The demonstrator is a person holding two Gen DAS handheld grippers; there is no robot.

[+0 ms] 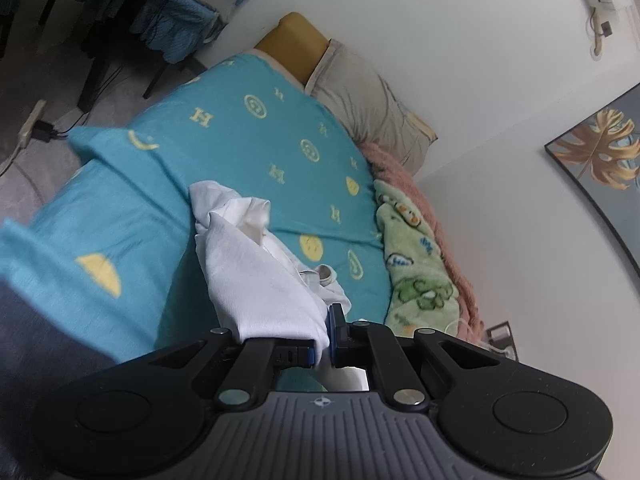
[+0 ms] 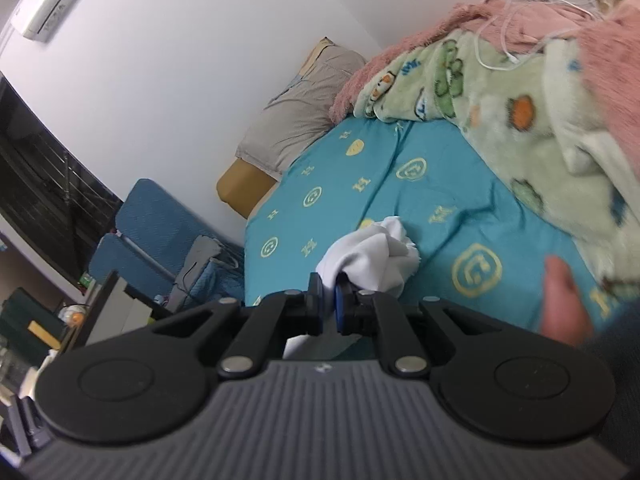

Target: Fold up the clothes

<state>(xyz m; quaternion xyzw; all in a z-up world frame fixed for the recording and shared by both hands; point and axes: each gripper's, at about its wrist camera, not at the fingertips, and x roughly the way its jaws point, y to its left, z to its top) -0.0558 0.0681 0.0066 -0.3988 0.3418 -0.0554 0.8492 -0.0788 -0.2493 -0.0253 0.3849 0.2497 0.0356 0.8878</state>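
A white garment (image 1: 256, 264) lies bunched on the teal patterned bedsheet (image 1: 256, 140). My left gripper (image 1: 325, 336) is shut on one end of it, and the cloth stretches away from the jaws across the bed. In the right wrist view the same white garment (image 2: 372, 256) is crumpled just ahead of my right gripper (image 2: 329, 300), which is shut on a fold of it above the teal sheet (image 2: 360, 184). The part of the garment between the two grippers is hidden from each view.
A green cartoon blanket (image 2: 520, 112) and a pink fleece (image 2: 612, 72) are heaped along the wall side of the bed. A grey pillow (image 1: 360, 96) lies at the head. Blue chairs (image 2: 152, 232) and cables stand off the bed's open side.
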